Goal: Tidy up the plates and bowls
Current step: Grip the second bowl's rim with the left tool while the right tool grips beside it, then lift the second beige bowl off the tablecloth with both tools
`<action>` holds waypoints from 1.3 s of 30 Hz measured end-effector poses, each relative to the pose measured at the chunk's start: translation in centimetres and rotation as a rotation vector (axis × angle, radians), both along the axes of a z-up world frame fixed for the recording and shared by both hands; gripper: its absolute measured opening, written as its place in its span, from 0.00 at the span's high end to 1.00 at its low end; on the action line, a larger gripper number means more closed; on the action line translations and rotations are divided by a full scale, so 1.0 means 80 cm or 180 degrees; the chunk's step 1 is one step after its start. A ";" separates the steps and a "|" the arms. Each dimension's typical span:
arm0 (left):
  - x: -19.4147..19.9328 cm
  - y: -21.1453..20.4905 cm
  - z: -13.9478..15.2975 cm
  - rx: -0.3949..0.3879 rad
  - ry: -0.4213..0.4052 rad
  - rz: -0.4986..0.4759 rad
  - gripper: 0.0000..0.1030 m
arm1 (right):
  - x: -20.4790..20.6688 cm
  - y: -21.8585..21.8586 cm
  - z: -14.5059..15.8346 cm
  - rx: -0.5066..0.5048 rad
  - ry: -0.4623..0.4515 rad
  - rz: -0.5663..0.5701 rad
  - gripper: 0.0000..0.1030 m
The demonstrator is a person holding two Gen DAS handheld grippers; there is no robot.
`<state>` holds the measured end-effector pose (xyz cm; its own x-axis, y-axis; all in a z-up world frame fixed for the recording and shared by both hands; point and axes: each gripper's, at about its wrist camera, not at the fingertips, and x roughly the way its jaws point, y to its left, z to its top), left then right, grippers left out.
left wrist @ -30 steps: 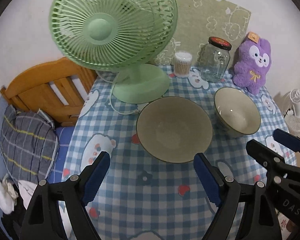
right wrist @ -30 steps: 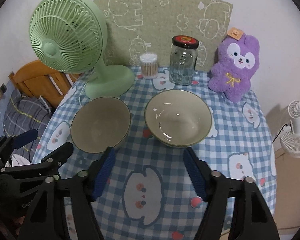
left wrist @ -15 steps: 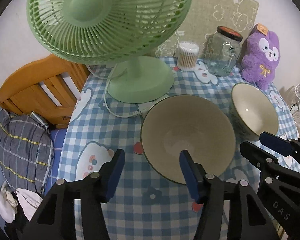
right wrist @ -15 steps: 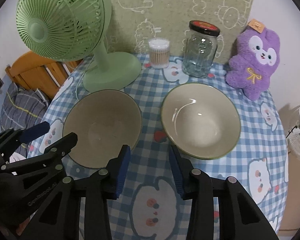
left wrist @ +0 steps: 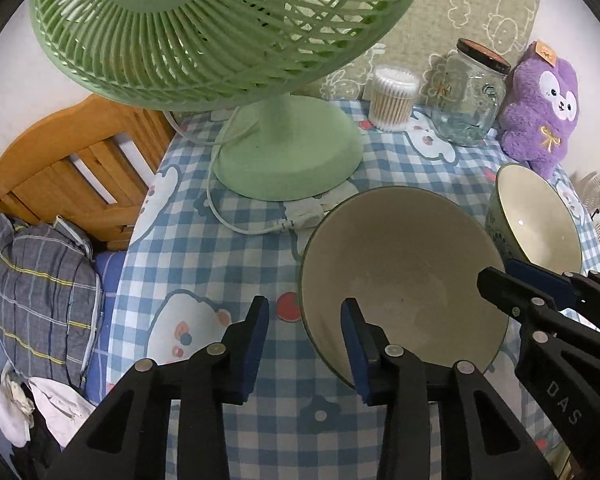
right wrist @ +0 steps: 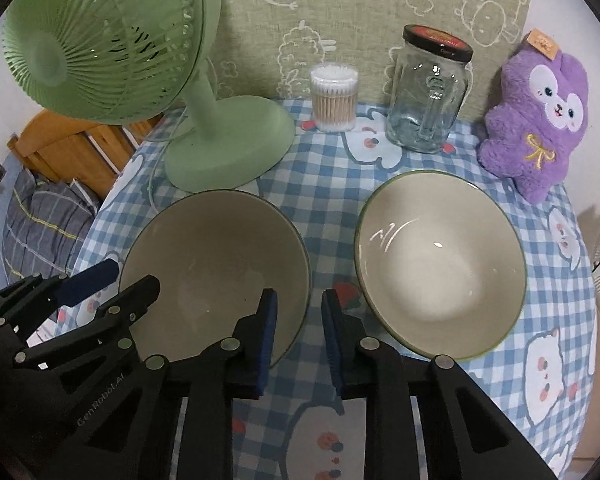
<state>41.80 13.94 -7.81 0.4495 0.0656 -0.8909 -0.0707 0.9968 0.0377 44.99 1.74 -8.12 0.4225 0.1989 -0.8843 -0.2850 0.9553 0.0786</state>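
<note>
At lower centre of the left wrist view, the left gripper (left wrist: 304, 336) stands spread, straddling the near rim of the matte bowl (left wrist: 400, 280). The right gripper (right wrist: 298, 320) is spread narrowly between that bowl and the glossy bowl (right wrist: 440, 264) at centre right.

The worktop (right wrist: 316, 184) is round and covered with a blue-and-white checked cloth printed with cartoon animals. Two beige bowls stand on it side by side, apart: the left bowl (right wrist: 216, 264) and the right bowl (right wrist: 440, 264). Behind the left bowl stands a green fan (right wrist: 228, 148), its white cord (left wrist: 220, 208) lying on the cloth. Along the back edge stand a cotton swab tub (right wrist: 334, 98), a glass jar (right wrist: 428, 92) and a purple plush toy (right wrist: 536, 120).
</note>
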 end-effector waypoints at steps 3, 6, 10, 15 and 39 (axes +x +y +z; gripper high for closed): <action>0.003 0.002 -0.003 -0.0018 0.0021 0.0009 0.71 | 0.005 0.004 -0.003 -0.0020 0.0007 0.0003 0.83; 0.006 0.005 -0.005 -0.0039 0.0043 0.0045 0.79 | 0.008 0.004 -0.005 -0.0030 0.0019 -0.0006 0.85; 0.007 0.005 -0.006 -0.0094 0.0053 0.0027 0.86 | 0.010 0.005 -0.008 -0.0066 0.0026 0.0010 0.87; 0.009 -0.001 -0.003 -0.0042 0.0047 0.0049 0.91 | 0.015 0.003 -0.010 -0.0040 0.0057 -0.0007 0.87; -0.008 -0.011 0.010 -0.0041 0.0015 0.0169 0.93 | -0.002 -0.007 0.003 -0.0059 -0.0004 -0.0050 0.89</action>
<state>41.15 13.04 -7.00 0.4415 0.0777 -0.8939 -0.1232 0.9921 0.0254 44.79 1.17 -7.85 0.4265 0.1759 -0.8872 -0.2700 0.9609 0.0607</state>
